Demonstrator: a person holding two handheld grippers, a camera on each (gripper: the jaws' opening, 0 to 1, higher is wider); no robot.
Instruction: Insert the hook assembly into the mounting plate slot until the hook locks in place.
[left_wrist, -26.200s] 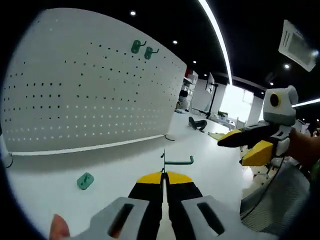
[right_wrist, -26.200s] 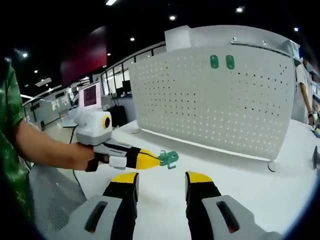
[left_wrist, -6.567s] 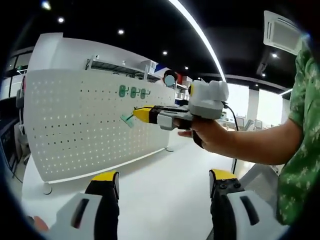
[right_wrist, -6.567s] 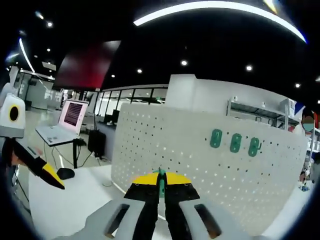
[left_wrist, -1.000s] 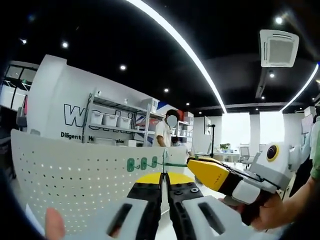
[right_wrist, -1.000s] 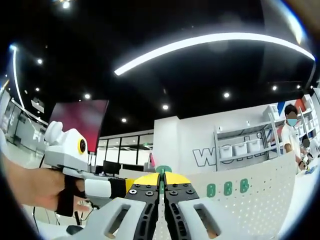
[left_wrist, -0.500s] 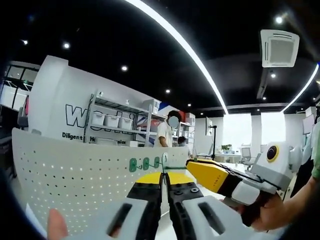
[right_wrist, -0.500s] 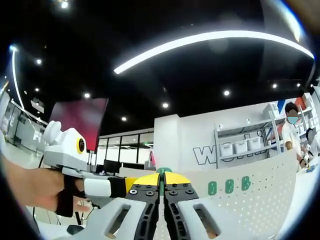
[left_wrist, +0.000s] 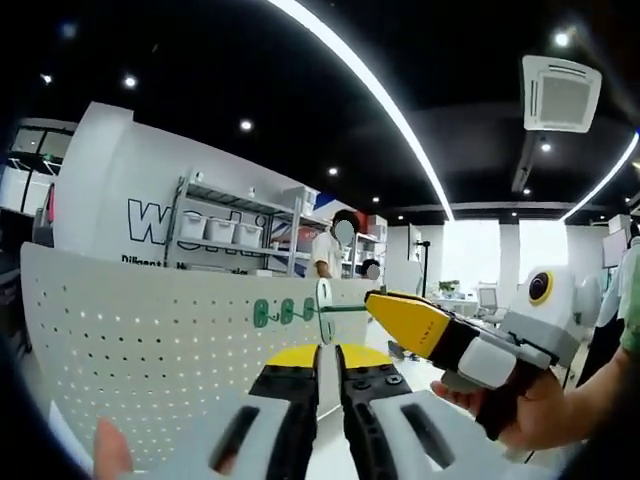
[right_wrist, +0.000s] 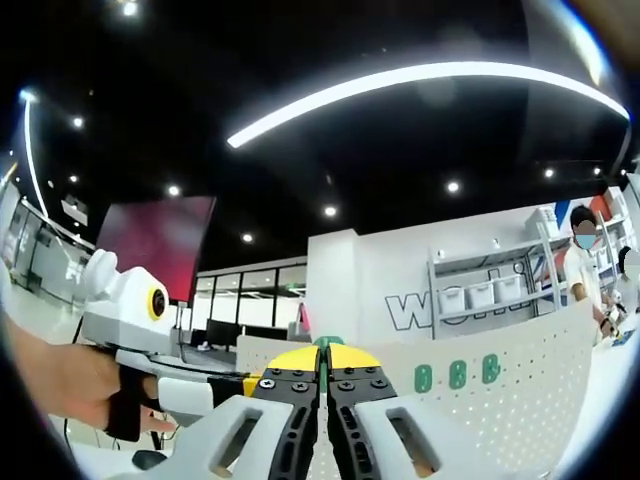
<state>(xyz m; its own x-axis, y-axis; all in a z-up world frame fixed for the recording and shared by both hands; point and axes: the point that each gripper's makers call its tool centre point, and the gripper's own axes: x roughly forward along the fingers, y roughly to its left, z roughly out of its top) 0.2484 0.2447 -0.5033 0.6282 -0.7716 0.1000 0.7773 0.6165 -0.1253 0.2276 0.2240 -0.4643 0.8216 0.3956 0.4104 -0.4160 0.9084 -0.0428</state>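
Note:
In the left gripper view my left gripper (left_wrist: 328, 346) is shut on a thin green upright piece of the hook assembly (left_wrist: 325, 300). A green rod (left_wrist: 346, 308) runs from it sideways to the yellow tip of my right gripper (left_wrist: 372, 301), which a hand holds. In the right gripper view my right gripper (right_wrist: 322, 351) is shut, with a bit of green hook assembly (right_wrist: 322, 341) at its tip. The left gripper (right_wrist: 240, 385) comes in there from the left, close beside it. The white pegboard (left_wrist: 140, 350) carries three green hooks (left_wrist: 284, 311), also seen as green hooks (right_wrist: 457, 374).
A hand (left_wrist: 530, 400) grips the right gripper's handle, another hand (right_wrist: 60, 385) the left one's. Behind the pegboard (right_wrist: 480, 420) stand shelves with bins (left_wrist: 215, 228) and a person (right_wrist: 582, 270). A ceiling light strip (left_wrist: 370, 90) runs overhead.
In the left gripper view the green piece and the right gripper's tip now sit a little higher. In the right gripper view the left gripper has sunk slightly.

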